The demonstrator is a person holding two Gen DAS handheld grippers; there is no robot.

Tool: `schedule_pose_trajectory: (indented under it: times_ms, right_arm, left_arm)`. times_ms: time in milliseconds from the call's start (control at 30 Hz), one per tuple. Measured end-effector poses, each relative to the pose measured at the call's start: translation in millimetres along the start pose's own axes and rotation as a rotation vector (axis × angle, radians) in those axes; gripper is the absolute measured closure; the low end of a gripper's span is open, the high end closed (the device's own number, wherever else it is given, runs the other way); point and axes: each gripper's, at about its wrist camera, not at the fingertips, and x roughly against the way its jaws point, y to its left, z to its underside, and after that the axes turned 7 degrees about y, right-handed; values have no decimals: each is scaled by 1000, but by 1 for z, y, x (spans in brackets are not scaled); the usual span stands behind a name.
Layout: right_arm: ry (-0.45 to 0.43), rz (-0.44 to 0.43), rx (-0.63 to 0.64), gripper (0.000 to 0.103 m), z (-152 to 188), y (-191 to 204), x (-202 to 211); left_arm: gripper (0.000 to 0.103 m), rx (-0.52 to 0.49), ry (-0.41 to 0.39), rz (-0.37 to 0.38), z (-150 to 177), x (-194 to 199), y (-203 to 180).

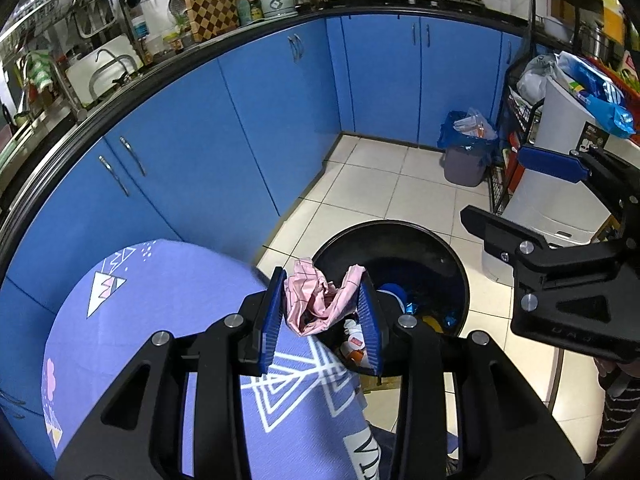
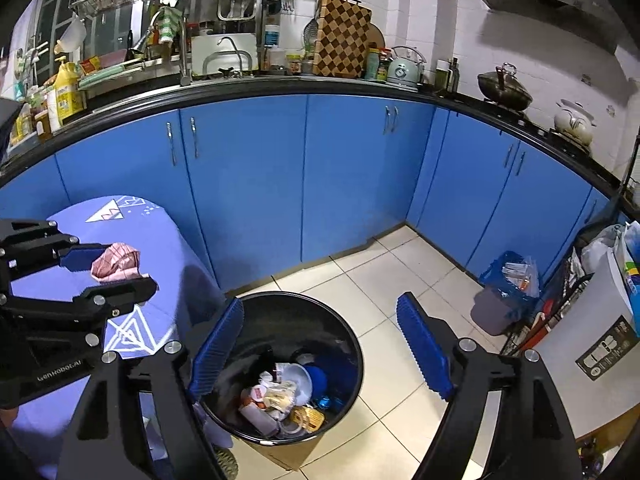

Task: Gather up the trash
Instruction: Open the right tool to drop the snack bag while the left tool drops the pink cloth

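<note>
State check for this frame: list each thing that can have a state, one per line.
Left hand-held gripper: shut on the pink crumpled wrapper.
Pink crumpled wrapper: held, not yet dropped.
Right hand-held gripper: open, nothing between its pads, above the bin.
Black trash bin: lidless, trash covering its bottom.
Grey bin with blue liner: open, liner stuffed with trash.
Blue cabinet doors: shut.

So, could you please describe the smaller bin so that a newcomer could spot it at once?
Follow the blue cabinets to their inner corner on the tiled floor. Just right of it, beside a wire rack, stands the grey bin. Unlike the big black bin, it has a blue liner.
</note>
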Motion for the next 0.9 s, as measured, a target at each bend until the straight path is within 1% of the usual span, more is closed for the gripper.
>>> schedule_pose_trajectory:
  times_ms: [267,600,633,700,733,767,800,833,867,900]
  right_arm:
    - [10,6,-23,26,4,-11,-6]
    - [30,12,-49,26,7,-24,-19]
    - [32,13,-51,26,7,-25,-20]
    - [38,13,-59,26,8,-28,-22]
    - [39,12,-63,26,9,-29,-23]
    - [41,11,-69,26,9,-31,-24]
    - [43,11,-72,26,9,-33,-25]
    - [44,12,-73,26,9,-33,-25]
    - [45,14,-74,26,9,-34,-26]
    - [46,15,-74,26,9,-34,-26]
  left_arm:
    - [66,-34,-19,9,-18,-5,-14]
    - [66,-41,-3,16,-38,-23,-25]
    - [64,-41,-4,18,-40,-24,-25]
    - [55,-40,-12,11,-46,-26,-27]
    - [48,-34,-18,1,-49,-27,-27]
    - [38,-29,-20,-3,-52,-28,-26]
    - [31,-24,-23,-7,-54,-29,-26]
    - [13,-15,-28,-20,-56,-30,-25]
    - [4,-8,-36,-33,-57,-31,-24]
    - [4,-1,-52,-44,-57,-30,-22]
